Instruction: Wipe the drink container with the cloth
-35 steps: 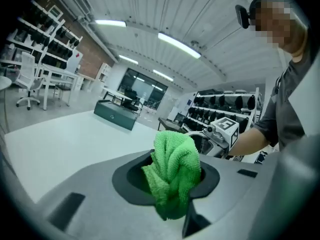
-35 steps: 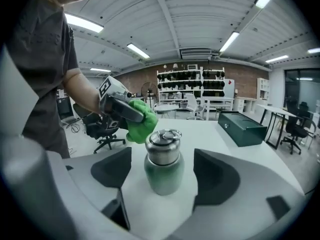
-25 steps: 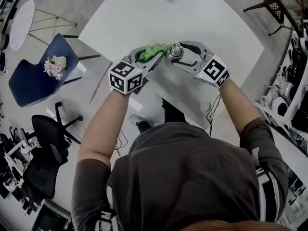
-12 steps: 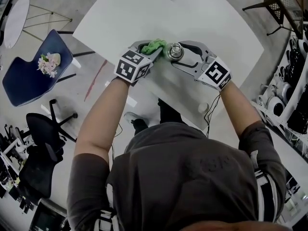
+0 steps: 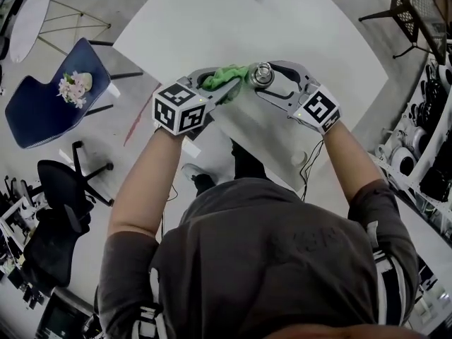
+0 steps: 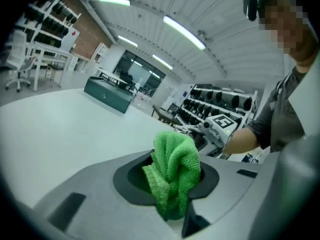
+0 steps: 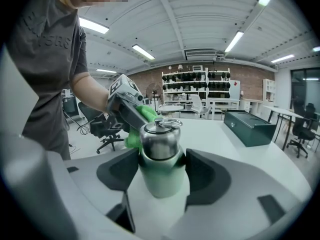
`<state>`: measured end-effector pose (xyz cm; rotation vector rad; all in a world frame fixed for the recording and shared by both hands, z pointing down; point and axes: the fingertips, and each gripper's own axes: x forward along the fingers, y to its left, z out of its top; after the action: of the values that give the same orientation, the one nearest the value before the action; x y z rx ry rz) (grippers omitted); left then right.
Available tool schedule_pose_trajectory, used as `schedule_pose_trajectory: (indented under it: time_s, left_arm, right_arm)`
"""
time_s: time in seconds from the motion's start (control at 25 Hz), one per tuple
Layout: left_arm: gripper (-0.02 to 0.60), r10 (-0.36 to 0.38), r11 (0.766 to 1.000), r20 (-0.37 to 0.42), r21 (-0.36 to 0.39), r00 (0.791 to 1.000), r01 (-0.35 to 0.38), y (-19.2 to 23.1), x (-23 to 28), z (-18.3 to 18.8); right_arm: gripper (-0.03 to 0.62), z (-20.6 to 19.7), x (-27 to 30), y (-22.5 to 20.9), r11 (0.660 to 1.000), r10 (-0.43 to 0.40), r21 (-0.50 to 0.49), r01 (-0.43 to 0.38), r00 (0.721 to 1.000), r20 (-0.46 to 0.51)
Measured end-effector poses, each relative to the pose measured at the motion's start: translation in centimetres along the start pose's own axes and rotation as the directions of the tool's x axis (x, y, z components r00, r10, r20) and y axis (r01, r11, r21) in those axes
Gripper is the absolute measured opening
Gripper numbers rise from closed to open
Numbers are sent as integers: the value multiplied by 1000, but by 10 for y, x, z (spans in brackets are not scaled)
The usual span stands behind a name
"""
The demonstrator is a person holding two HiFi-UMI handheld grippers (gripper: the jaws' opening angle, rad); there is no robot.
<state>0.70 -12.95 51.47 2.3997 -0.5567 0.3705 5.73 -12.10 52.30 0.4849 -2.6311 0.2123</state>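
The drink container (image 7: 160, 164) is a pale green bottle with a steel cap and ring, standing upright on the white table (image 5: 212, 27). My right gripper (image 7: 161, 171) is shut on its body just under the cap. Seen from the head view, the bottle's cap (image 5: 260, 74) sits between the right gripper's (image 5: 265, 76) fingers. My left gripper (image 6: 170, 184) is shut on a bunched green cloth (image 6: 172, 176). The cloth (image 5: 224, 78) lies right against the cap's left side. From the left gripper view the cloth hides the bottle.
A dark green box (image 7: 248, 126) rests farther back on the table. On the floor at left are a blue chair (image 5: 53, 97) with flowers on it and a black office chair (image 5: 60, 189). Shelves of gear (image 5: 424, 140) line the right side.
My left gripper pushed the cloth forward along the cap, then drew back toward me. The right gripper and the bottle stayed still.
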Motion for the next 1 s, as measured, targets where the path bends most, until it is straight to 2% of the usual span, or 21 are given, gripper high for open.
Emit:
schedule_pose_trajectory:
  time_s: [0.08,0.28,0.48,0.6,0.72,0.84,1.0]
  left_arm:
    - [91,-18,999,20,-41,1000,19,-13,-3,-6]
    - [92,-10,998,15,-63,1000,11,-16,11,-16]
    - [91,46,998,-80,-46,996,-50,4,17,-34]
    - [91,86,996,-109,-27,990,-89,16,23,-41]
    - [91,130,991,-133,-1,983,-131,28,31,-44]
    - [91,170,985,-151,35,974,-167,37,39,-41]
    - [91,157,987,-122,47,980,-152,34,34,-29]
  right_arm:
    - [284,-2,-3,-1,1000,-3,-1,3,1000,-2]
    - [282,-5,-7,-3,1000,-14,9,14,1000,-8]
    - [282,-4,-3,-3,999,-32,20,32,999,-14]
    - [282,-3,-2,-3,998,-55,38,56,998,-18]
    - [282,-3,-2,-3,991,-106,74,108,994,-25]
    - [282,-4,-4,-5,969,-200,136,204,979,-43]
    - [285,-3,-4,-4,937,-292,177,301,953,-80]
